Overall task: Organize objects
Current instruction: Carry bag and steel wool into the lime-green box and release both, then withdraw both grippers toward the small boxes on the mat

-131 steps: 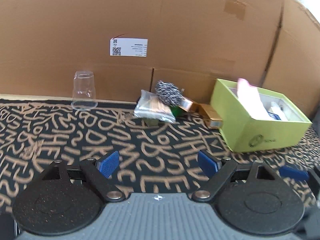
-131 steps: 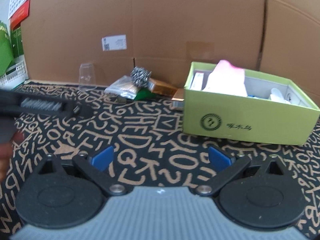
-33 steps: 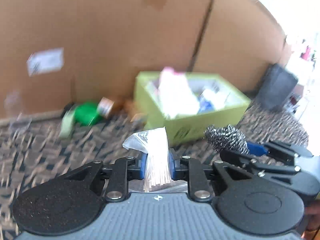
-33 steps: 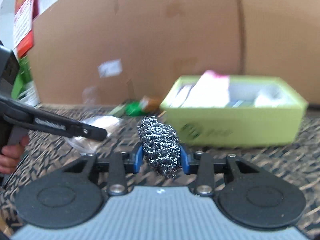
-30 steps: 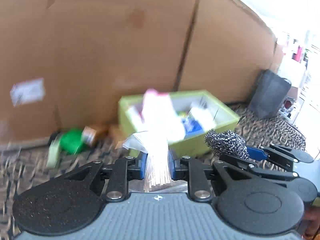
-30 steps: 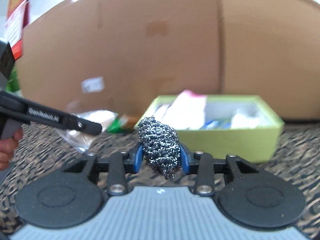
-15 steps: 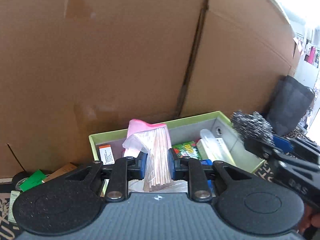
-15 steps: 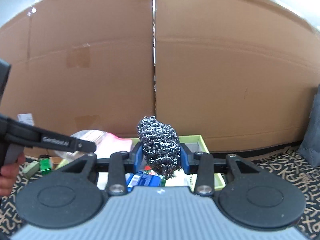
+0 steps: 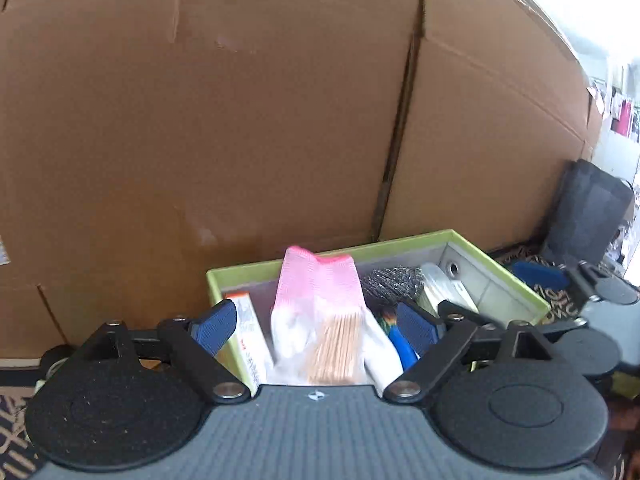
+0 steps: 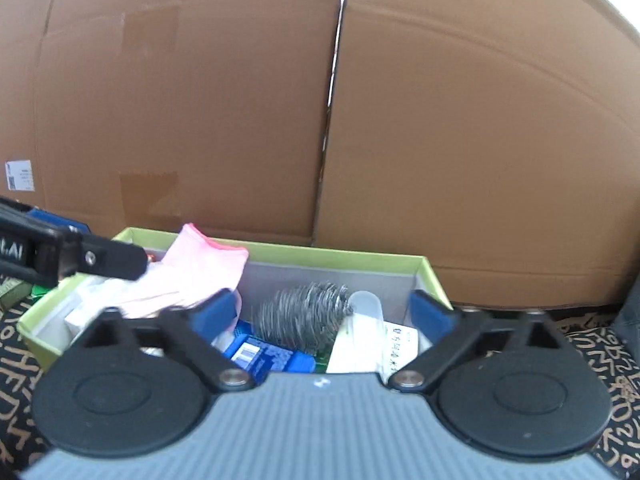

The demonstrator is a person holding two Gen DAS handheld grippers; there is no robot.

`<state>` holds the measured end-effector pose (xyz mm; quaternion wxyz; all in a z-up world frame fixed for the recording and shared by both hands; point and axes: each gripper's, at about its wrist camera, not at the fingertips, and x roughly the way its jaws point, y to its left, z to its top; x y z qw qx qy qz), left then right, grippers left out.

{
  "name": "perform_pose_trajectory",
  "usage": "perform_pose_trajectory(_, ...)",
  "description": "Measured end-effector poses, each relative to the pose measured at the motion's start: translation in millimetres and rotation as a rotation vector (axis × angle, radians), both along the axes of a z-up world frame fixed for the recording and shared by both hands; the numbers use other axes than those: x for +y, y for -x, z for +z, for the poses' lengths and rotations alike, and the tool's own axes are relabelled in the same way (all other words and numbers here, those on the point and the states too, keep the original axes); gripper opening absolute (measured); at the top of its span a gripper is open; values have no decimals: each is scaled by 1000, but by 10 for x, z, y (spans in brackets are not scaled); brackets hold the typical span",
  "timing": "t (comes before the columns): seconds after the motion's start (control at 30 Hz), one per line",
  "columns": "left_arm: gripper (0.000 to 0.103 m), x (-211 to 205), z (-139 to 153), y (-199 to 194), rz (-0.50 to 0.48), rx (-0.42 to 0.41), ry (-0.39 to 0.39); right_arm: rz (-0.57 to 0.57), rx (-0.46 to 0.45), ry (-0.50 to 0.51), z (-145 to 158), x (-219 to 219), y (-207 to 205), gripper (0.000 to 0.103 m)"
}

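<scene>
A lime-green box (image 9: 516,280) (image 10: 344,258) stands against the cardboard wall. My left gripper (image 9: 316,326) is open over its left half; a clear bag of wooden sticks (image 9: 334,350) lies in the box just below, in front of a pink cloth (image 9: 320,276). My right gripper (image 10: 324,314) is open over the box's middle; the steel wool scourer (image 10: 304,316) lies loose in the box between its fingers, and also shows in the left wrist view (image 9: 394,280). The right gripper shows at the right edge of the left wrist view (image 9: 560,280).
The box also holds a white bottle (image 10: 362,332), a blue packet (image 10: 268,354) and a slim orange-and-white carton (image 9: 250,336). A tall cardboard wall (image 10: 320,100) stands right behind the box. A dark bag (image 9: 588,216) stands at the right. Patterned black cloth (image 10: 604,356) covers the table.
Both grippers have opened over the box. The stick bag has dropped from the left gripper and the scourer from the right; both now lie inside the box.
</scene>
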<state>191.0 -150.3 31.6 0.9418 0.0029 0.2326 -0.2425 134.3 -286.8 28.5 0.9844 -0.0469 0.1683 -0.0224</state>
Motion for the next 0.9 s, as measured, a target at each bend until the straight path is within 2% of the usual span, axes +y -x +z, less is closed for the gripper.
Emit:
perform_pose_trajectory(0.33,90,272,89,466,23,-2,9,33,-18,-3,202,242,463,103)
perform_pose_trajectory(0.47,90,501,128,736,98,8,3,51,-15,-24,280,382,672,103)
perform_pose_trajectory(0.63,90,892,-18,1042,182,33,37,140,-2,-71,278,599,947,103)
perform_pose_trajectory(0.8,90,1308,-289,1046,286,115,48,246,70,-124,130,931,1184,103)
perform_pose_trajectory(0.9,90,1530,-362,921,357,139,45,303,128,-124,-15,1188,1122,103)
